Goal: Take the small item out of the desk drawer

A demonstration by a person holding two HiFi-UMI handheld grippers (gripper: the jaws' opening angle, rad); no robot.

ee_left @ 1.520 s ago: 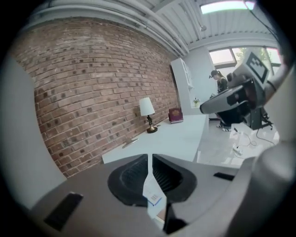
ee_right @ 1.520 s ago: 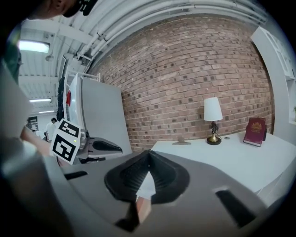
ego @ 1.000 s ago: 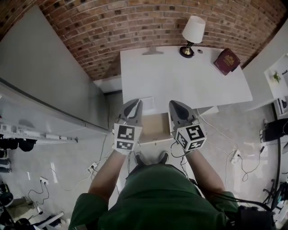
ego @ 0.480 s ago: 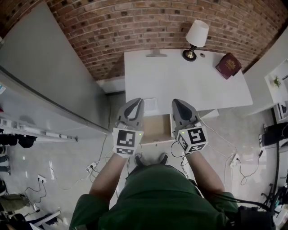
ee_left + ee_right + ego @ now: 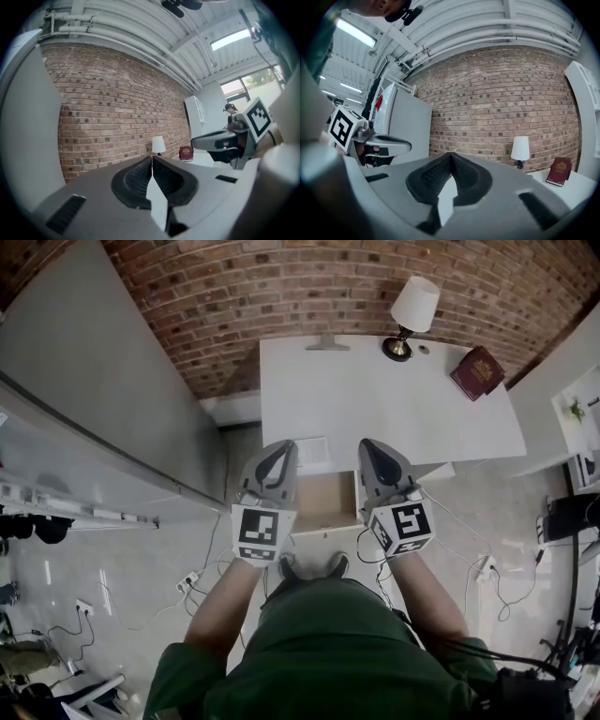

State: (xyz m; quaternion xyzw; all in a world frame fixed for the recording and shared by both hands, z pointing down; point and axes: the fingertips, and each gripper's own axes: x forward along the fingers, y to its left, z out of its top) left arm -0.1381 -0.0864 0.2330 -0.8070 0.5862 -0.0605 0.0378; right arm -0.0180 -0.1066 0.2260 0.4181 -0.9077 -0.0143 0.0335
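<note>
Head view: the drawer (image 5: 328, 502) stands open from the white desk's (image 5: 394, 399) near edge. The left gripper (image 5: 287, 445) and right gripper (image 5: 367, 442) are held over its two sides. The small item cannot be made out. A lamp (image 5: 412, 307) sits at the far edge and a red book (image 5: 476, 372) at the far right corner. Floor (image 5: 141, 568) lies open on both sides, with cables (image 5: 497, 577) at the right.

Left gripper view: its jaws have just been closing and now meet tip to tip, nothing between them. Only here are ceiling pipes (image 5: 140, 33) and a window (image 5: 253, 82) seen.

Right gripper view: its jaws are pressed together too. A grey partition (image 5: 410, 126) stands at the left.
</note>
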